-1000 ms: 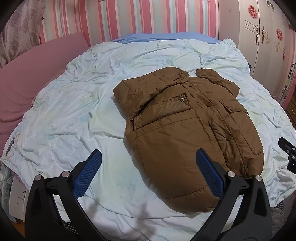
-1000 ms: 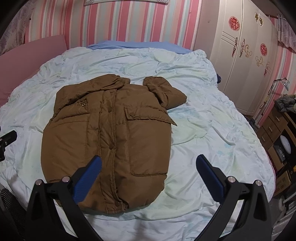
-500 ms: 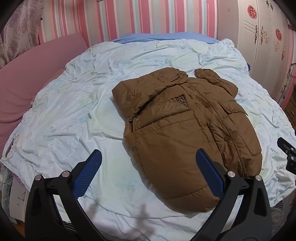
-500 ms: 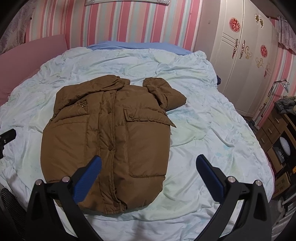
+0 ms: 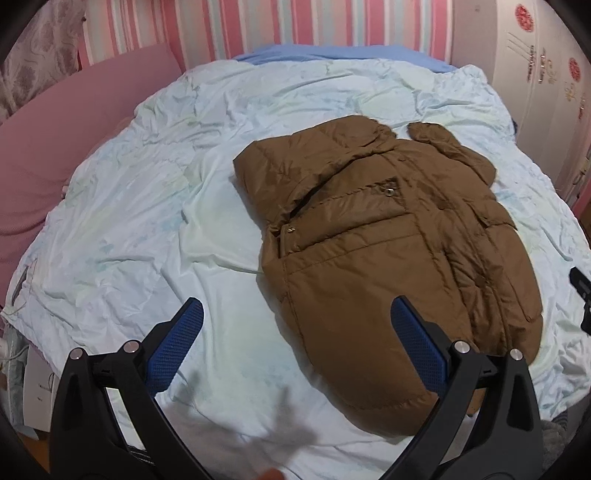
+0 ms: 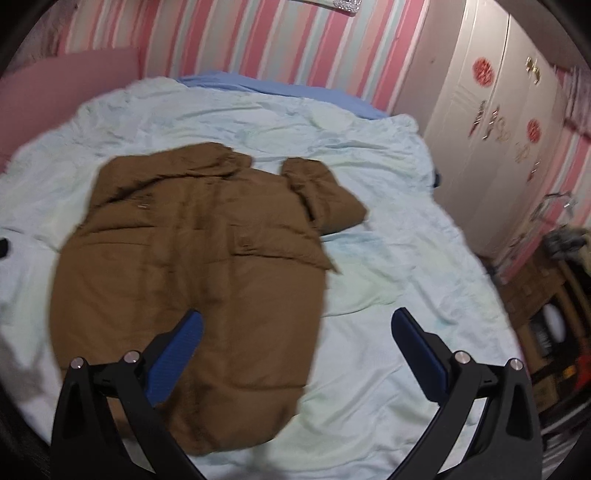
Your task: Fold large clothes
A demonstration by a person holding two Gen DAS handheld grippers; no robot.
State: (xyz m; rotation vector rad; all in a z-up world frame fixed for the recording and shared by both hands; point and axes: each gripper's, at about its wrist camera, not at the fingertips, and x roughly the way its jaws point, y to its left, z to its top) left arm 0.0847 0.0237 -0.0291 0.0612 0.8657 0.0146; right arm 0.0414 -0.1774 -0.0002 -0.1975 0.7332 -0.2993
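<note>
A brown padded jacket (image 5: 384, 251) lies front up on the pale blue quilt (image 5: 147, 229), its sleeves folded in and its hem toward me. My left gripper (image 5: 295, 332) hovers open above the quilt near the jacket's lower left edge, holding nothing. In the right wrist view the jacket (image 6: 192, 266) is blurred; my right gripper (image 6: 297, 334) stands open over its lower right part, its left finger above the fabric and its right finger above the quilt (image 6: 399, 280). A bent sleeve (image 6: 325, 195) sticks out at the jacket's upper right.
A pink headboard cushion (image 5: 66, 147) runs along the bed's left side. A white wardrobe (image 6: 491, 147) stands to the right of the bed, with cluttered wooden furniture (image 6: 546, 302) nearer me. A striped pink wall (image 5: 258, 26) is behind.
Both grippers have moved closer to the jacket and lower over the bed. The right wrist view shifted left over the jacket's hem and is now motion-blurred. The jacket itself has not moved.
</note>
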